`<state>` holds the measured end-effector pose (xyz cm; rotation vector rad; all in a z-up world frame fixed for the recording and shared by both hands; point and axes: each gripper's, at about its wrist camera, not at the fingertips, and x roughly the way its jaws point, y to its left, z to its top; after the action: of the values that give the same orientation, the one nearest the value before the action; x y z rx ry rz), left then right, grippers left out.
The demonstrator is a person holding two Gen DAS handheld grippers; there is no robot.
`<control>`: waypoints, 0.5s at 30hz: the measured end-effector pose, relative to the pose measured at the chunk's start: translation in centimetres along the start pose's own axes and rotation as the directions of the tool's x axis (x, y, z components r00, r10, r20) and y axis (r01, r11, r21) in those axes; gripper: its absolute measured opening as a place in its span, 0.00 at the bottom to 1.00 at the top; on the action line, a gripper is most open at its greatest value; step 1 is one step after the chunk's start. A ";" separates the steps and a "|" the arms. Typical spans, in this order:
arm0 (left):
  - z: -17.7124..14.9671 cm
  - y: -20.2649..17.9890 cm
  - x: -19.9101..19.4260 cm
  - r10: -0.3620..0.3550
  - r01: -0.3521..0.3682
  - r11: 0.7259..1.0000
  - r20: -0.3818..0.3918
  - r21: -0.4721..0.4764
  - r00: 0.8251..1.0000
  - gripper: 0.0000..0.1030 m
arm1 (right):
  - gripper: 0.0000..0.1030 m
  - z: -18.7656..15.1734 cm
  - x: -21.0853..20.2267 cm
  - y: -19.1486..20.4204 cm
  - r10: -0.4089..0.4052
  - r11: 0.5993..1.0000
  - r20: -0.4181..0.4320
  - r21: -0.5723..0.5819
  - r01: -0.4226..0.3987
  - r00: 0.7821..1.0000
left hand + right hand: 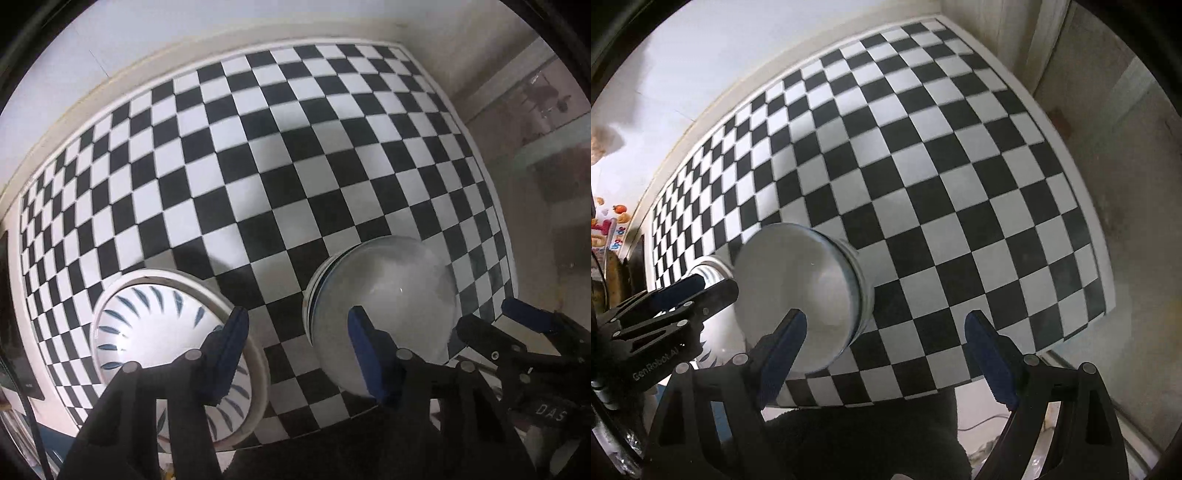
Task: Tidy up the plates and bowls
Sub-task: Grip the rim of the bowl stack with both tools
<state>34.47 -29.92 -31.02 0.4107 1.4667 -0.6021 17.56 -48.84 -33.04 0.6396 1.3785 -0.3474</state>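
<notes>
As I look through the left wrist camera, my left gripper hangs over the near edge of the checkered mat, its blue-padded fingers spread wide with nothing between them. Under the left finger sits the leaf bowl, white with blue leaf strokes inside, resting in a plain plate whose rim shows around it. Behind the right finger is the plate stack: a pale, glossy surface tilted toward me, with blue-edged rims showing along its left side. It touches neither finger, as far as I can tell. At the right edge my right gripper reaches in beside the stack; its body carries white letters that read "DAS", the rest cut off. From here I cannot tell how far its jaws stand apart.

Through the right wrist camera, my right gripper is wide open and holds nothing. The stack lies just behind its left finger, near the mat's front left corner. The left gripper enters from the left, marked "GenRobot.AI", its blue pad just beside the stack. A white rim peeks out behind it, probably the bowl's plate.
</notes>
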 end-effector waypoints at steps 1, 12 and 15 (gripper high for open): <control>0.2 0.0 0.6 -0.003 0.003 1.000 -0.014 0.000 1.000 0.52 | 0.87 0.2 0.7 -0.2 0.007 1.000 -0.013 0.003 -0.007 1.000; 0.8 0.2 5.3 -0.035 0.035 0.999 -0.124 0.000 0.992 0.52 | 0.84 1.2 6.8 -0.6 0.095 0.995 -0.116 0.048 -0.090 0.989; 0.9 0.4 6.2 -0.059 0.058 0.998 -0.148 -0.011 0.987 0.52 | 0.78 1.3 8.3 -0.5 0.115 0.993 -0.146 0.054 -0.108 0.982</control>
<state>35.38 -30.92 -37.10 0.4153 1.6269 -0.6246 19.81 -48.90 -41.12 0.7912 1.4733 -0.2455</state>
